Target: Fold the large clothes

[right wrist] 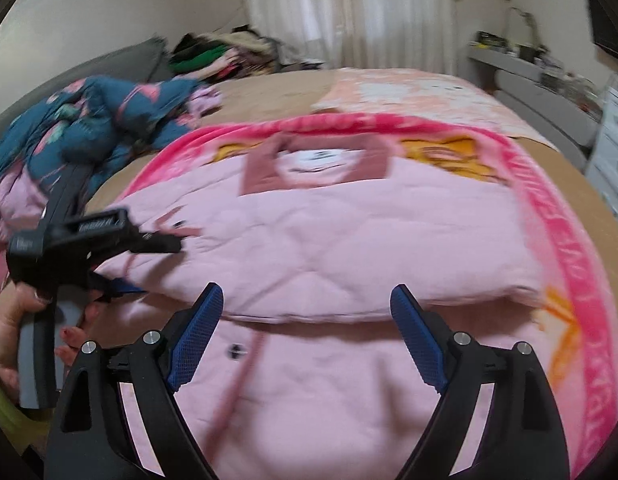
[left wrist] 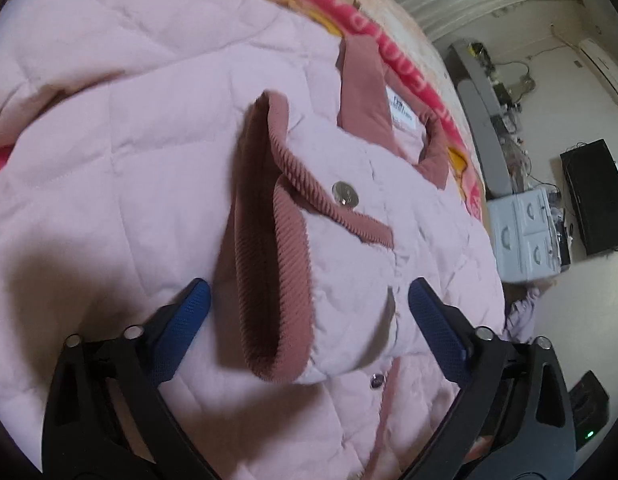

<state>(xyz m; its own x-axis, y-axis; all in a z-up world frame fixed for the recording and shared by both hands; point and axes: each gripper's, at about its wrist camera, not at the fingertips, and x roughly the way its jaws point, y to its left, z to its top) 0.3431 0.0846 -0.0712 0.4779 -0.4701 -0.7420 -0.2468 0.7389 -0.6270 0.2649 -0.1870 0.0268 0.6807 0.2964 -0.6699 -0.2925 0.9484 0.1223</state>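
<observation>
**Pink jacket on the bed, both tools spread**

We see the jacket (left wrist: 149,152) lying on a pink blanket (right wrist: 549,208) on the bed (right wrist: 269,88). A cuff (left wrist: 265,240) sits between our left tool's (left wrist: 309,292) spread pads, unpinched. Our right tool (right wrist: 307,304) hovers spread over the jacket's folded edge, gripping nothing.

My left gripper (left wrist: 309,300) shows two black plastic arms with triangular cut-outs, round silver pins at the joints and blue, finely textured finger pads (left wrist: 433,320). My right gripper (right wrist: 307,312) is built the same, black frame, silver pins, blue mesh-patterned pads (right wrist: 413,332). At the right view's edge my hand (right wrist: 13,332), with red-painted nails, wraps a grey handle.
</observation>
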